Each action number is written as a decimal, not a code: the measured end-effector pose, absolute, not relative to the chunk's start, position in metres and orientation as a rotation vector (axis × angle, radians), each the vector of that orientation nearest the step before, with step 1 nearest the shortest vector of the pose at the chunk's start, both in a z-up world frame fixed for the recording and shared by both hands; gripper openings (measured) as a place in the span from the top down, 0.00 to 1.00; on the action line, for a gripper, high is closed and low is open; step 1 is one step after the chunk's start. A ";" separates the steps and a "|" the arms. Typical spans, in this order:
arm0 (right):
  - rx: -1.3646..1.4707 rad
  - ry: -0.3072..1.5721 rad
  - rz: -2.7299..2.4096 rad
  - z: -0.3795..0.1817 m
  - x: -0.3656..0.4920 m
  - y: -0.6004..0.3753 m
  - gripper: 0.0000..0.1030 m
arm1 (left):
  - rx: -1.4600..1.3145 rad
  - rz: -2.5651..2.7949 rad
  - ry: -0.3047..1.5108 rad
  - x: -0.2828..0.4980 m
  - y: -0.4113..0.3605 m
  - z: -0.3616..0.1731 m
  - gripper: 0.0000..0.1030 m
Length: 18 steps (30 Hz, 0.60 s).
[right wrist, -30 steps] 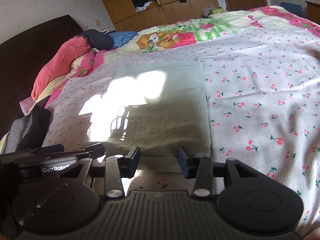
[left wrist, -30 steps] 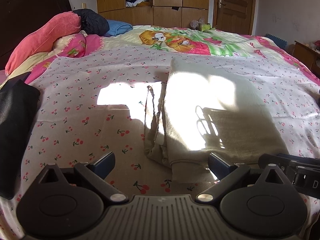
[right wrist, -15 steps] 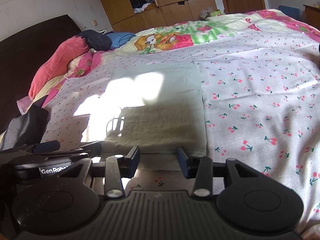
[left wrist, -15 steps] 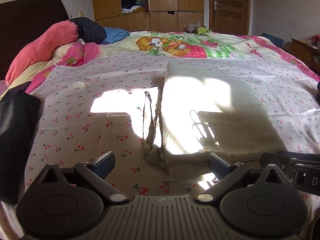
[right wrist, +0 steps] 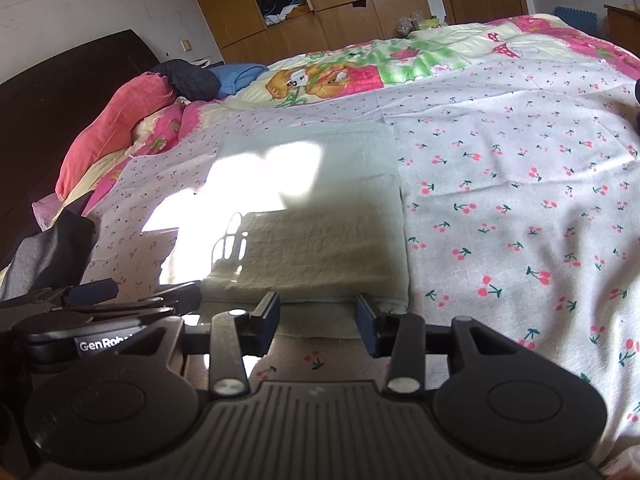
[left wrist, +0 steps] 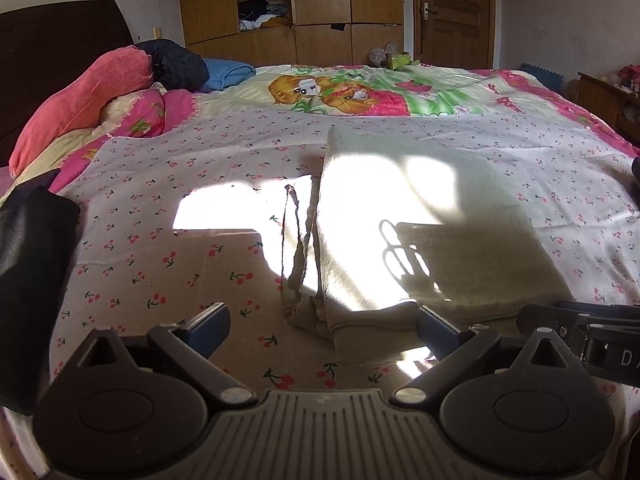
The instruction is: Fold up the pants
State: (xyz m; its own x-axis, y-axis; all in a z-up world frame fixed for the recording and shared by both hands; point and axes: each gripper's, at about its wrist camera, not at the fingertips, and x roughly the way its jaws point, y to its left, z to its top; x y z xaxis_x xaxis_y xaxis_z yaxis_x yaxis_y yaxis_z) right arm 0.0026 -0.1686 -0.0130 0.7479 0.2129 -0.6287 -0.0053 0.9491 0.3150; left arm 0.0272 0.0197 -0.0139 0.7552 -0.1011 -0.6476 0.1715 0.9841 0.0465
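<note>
The beige pants (left wrist: 420,240) lie folded into a flat rectangle on the cherry-print sheet (left wrist: 160,248), half in a bright patch of sun. A loose strip of their fabric (left wrist: 296,248) sticks out along the left side. My left gripper (left wrist: 322,328) hovers over the near left corner of the pants, open wide and holding nothing. My right gripper (right wrist: 317,318) sits at the near edge of the pants (right wrist: 320,208), its jaws partly apart with no cloth pinched between them. Each gripper shows at the edge of the other's view.
A black garment (left wrist: 32,280) lies at the left edge of the bed. Pink pillows (left wrist: 80,104), a dark jacket (left wrist: 176,64) and a blue cloth (left wrist: 228,74) pile up by the headboard. A cartoon quilt (left wrist: 360,92) covers the far half. Wardrobe (left wrist: 320,8) and door stand behind.
</note>
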 end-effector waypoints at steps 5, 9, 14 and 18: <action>0.301 0.725 0.123 -0.014 0.004 -0.168 0.58 | 0.101 -0.148 0.702 0.028 0.020 -0.014 0.00; 0.298 0.726 0.122 -0.015 0.003 -0.167 0.58 | 0.101 -0.151 0.704 0.028 0.020 -0.014 0.00; 0.292 0.729 0.124 -0.015 0.004 -0.167 0.58 | 0.099 -0.153 0.703 0.028 0.021 -0.013 0.00; 0.291 0.730 0.126 -0.016 0.004 -0.166 0.58 | 0.099 -0.152 0.702 0.028 0.021 -0.014 0.00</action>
